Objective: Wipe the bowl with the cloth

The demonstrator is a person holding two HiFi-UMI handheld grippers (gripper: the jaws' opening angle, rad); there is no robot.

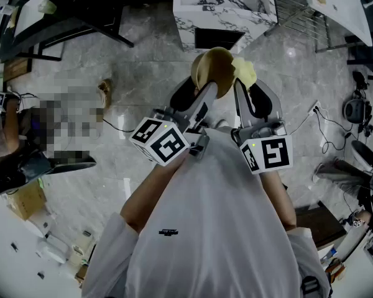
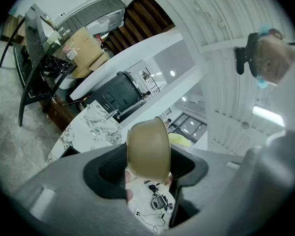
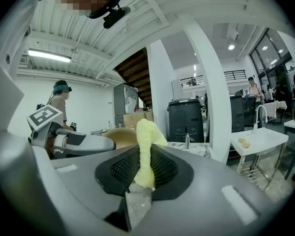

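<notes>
Here, clenched between the jaws of the left gripper [image 2: 148, 168]: the tan bowl [image 2: 147, 149], tipped on its side, rounded outside turned toward that gripper's camera, a pad pressed against each flank of its lower part. Likewise pinched tight in the jaws of the right gripper [image 3: 140, 173]: the yellow cloth [image 3: 145, 144], a ribbed wad standing up out of the grip. Just past the cloth in the right gripper view, the bowl's brim, then the grey body of the left gripper with its marker cube [image 3: 45, 116]. From the head view, both grippers raised side by side in front of the white shirt [image 1: 217, 228], bowl held in the air above a grey marbled floor [image 1: 143, 73], cloth at the bowl's right edge, touching it or all but; hard to say which. Lower down, nearer the chest, the two cubes with their black-and-white squares facing up, bare forearms behind them. Farther out: a white marble-patterned counter [image 1: 224, 5] beyond the bowl, a wire rack [image 1: 301, 11] to its right, cables [image 1: 323, 126] trailing over the floor toward the right edge. Around the right gripper view, a white column [image 3: 206, 82], a black bin [image 3: 186, 119], a white sink unit [image 3: 258, 141], and at the left a second person [image 3: 61, 102] with gear on the head. In the left gripper view, that same counter below a dark staircase [image 2: 147, 18].
</notes>
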